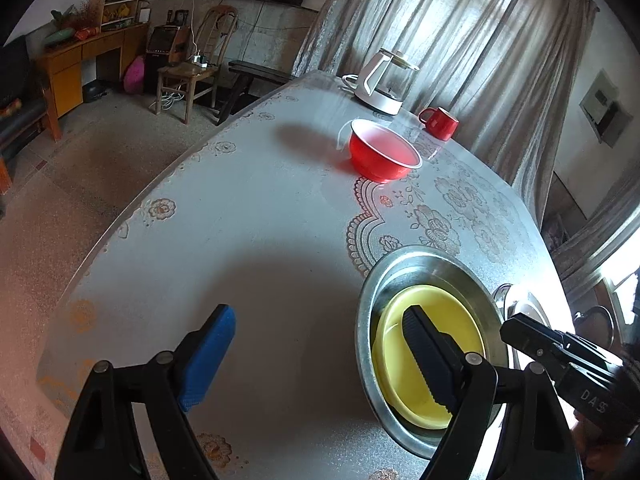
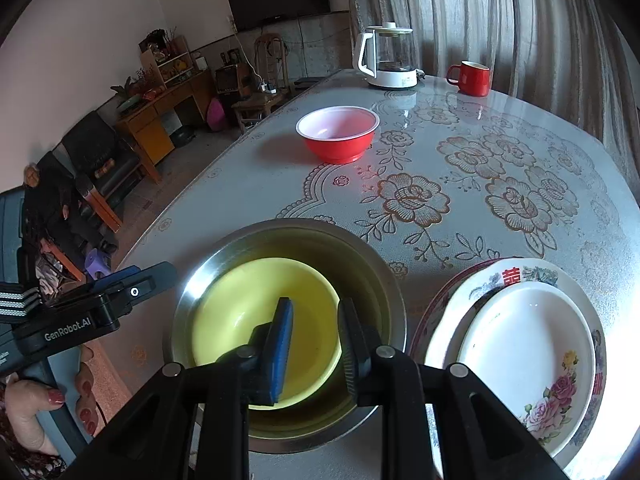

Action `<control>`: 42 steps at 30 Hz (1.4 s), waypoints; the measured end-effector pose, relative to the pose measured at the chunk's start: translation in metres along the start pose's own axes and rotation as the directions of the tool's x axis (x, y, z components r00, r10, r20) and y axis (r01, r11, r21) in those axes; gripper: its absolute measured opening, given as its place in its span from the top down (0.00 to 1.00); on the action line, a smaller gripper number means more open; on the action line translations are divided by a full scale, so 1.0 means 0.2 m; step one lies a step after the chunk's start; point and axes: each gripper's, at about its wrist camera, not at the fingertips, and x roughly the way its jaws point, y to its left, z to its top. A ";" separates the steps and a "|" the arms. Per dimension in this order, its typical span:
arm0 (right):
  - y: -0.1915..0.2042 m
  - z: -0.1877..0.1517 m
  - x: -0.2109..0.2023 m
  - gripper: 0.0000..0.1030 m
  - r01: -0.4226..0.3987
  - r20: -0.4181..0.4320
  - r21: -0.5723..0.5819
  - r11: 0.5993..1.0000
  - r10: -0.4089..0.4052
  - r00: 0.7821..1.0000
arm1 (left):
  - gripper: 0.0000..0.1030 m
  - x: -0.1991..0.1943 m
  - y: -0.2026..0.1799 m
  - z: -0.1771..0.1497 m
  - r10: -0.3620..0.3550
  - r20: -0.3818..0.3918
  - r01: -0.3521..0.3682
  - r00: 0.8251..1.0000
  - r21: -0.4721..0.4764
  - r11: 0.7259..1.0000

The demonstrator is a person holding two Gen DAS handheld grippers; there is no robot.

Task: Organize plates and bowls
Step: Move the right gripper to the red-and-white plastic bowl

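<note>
Bowls were already half gathered when you paused: the yellow bowl (image 2: 256,320) sat nested inside the steel bowl (image 2: 288,236) at the near edge of the table (image 2: 460,184), and the one bowl left out, the red bowl (image 2: 338,136), stood well apart from them, farther up the table toward the kettle (image 2: 390,56) and the red mug (image 2: 470,78). That gap was what your next move turned on. From your left gripper (image 1: 320,344) the red bowl (image 1: 382,152) lay ahead and a little to the right, with nothing but bare tablecloth between; from your right gripper (image 2: 314,332) it lay ahead too, but across the nested pair. Your left gripper's jaws stood wide, with nothing between them, hanging beside the steel bowl (image 1: 370,292) on its outer side. Your right gripper's jaws stood only narrowly apart, just above the near rim of the yellow bowl, and I could see no pad pressing on that rim, so I took the bowl as let go. The stacked plates (image 2: 516,340) lay just beside the steel bowl on your right, a white plate on a flowered one. I judged the left hand the better placed for the red bowl: it was already open wide enough for the rim and had the clear path, while the right would have had to lift over the stack first.
</note>
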 end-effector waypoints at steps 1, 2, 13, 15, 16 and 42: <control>-0.01 0.00 0.00 0.78 -0.009 -0.002 0.006 1.000 0.009 1.000 | 0.16 0.00 0.00 0.01 0.003 0.003 -0.003 1.000 0.006 1.000; -0.01 0.01 0.00 0.78 -0.018 -0.005 0.008 1.000 0.018 1.000 | 0.16 0.01 0.00 0.01 0.006 0.004 -0.006 1.000 0.009 1.000; -0.10 0.14 0.02 0.77 -0.038 -0.027 0.018 0.999 0.038 0.999 | 0.12 0.04 -0.01 0.13 0.030 0.002 -0.030 1.000 0.034 0.999; -0.13 0.18 0.02 0.77 -0.033 -0.024 0.019 0.999 0.033 0.999 | 0.12 0.06 -0.02 0.15 0.039 -0.003 -0.038 0.999 0.051 0.998; -0.15 0.19 0.02 0.77 -0.039 -0.026 0.026 0.999 0.040 0.999 | 0.12 0.08 -0.03 0.16 0.042 -0.006 -0.042 0.999 0.056 0.998; -0.58 0.70 0.38 0.68 -0.060 -0.063 0.214 0.975 0.075 0.995 | 0.11 0.46 -0.17 0.68 0.060 -0.038 -0.058 0.997 0.068 0.996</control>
